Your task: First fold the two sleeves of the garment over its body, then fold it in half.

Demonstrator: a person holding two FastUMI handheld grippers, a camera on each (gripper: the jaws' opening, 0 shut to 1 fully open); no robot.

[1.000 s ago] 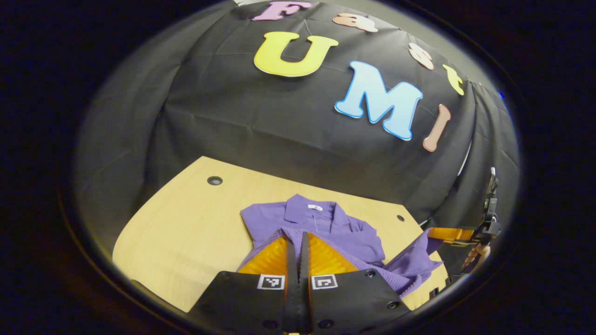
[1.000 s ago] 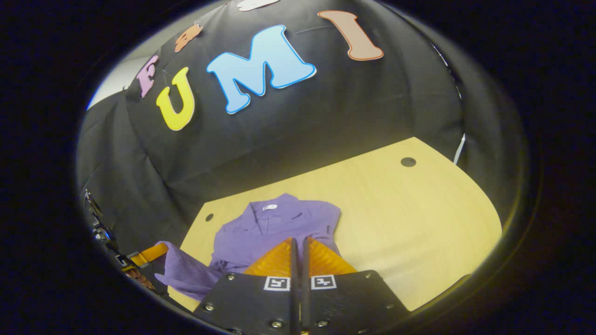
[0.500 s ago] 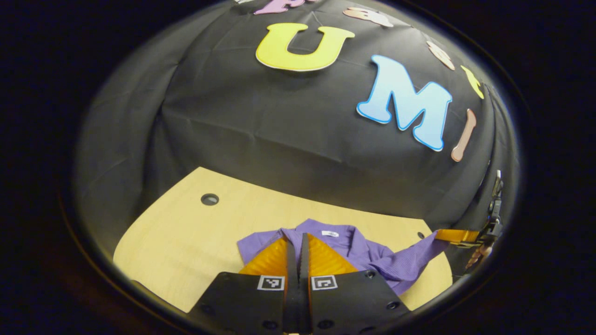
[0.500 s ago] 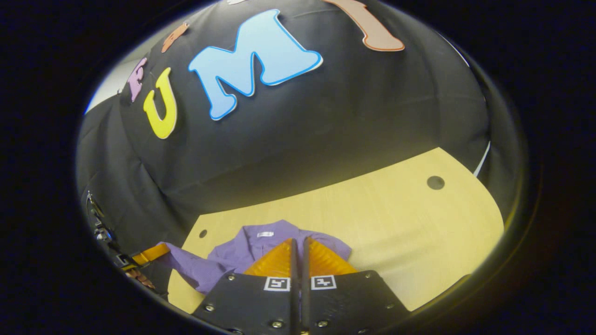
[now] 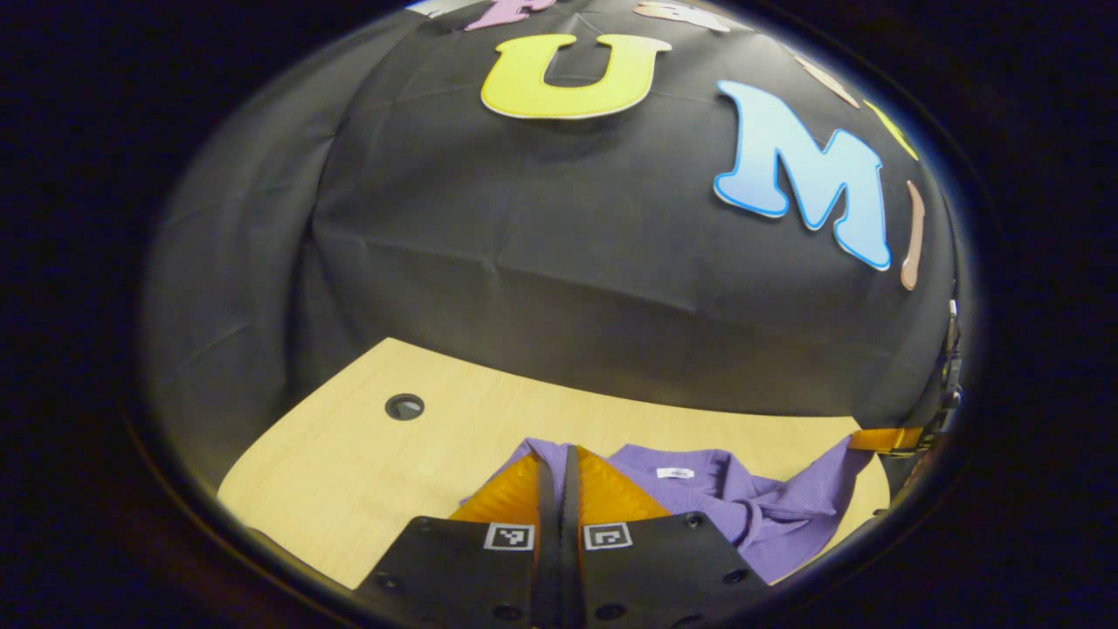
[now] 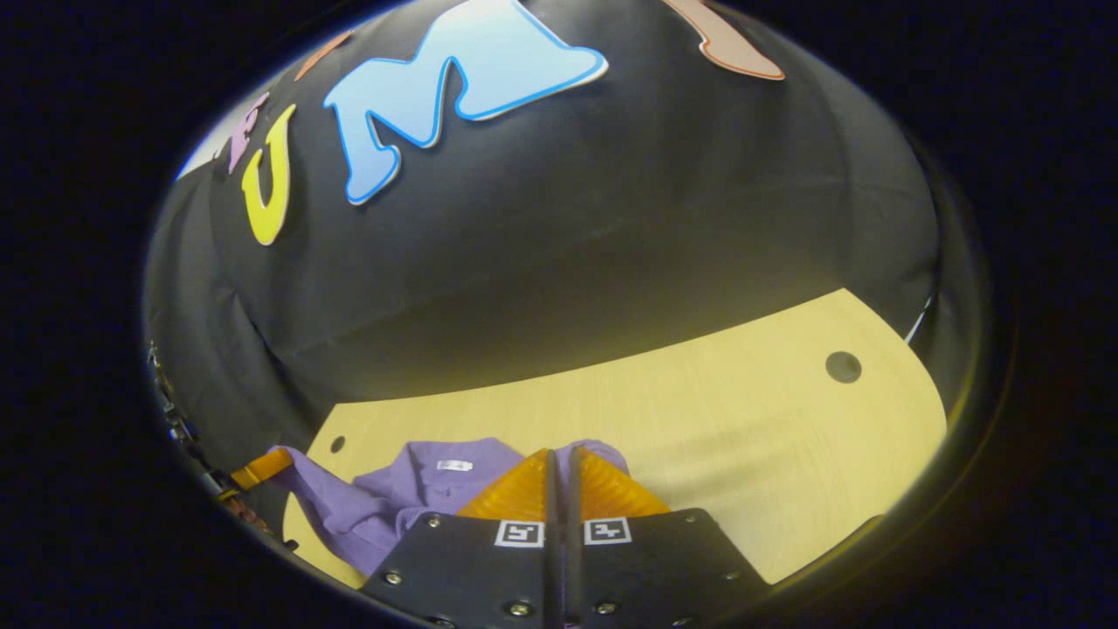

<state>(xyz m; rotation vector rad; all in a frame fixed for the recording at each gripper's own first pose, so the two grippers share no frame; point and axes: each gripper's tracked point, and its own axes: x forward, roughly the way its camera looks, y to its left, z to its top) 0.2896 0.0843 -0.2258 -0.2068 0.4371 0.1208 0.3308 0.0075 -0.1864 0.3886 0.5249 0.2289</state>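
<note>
Shirt (image 5: 751,515) on table (image 5: 349,472), collar toward wall | left gripper (image 5: 560,454) and right gripper (image 6: 560,456) each pinch cloth, fingers pressed together | corners raised, likely carrying hem toward collar for the half fold

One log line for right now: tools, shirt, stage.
left tool: shut on shirt | right tool: shut on shirt | stage: lifting hem for half fold | table: shirt partly resting
</note>
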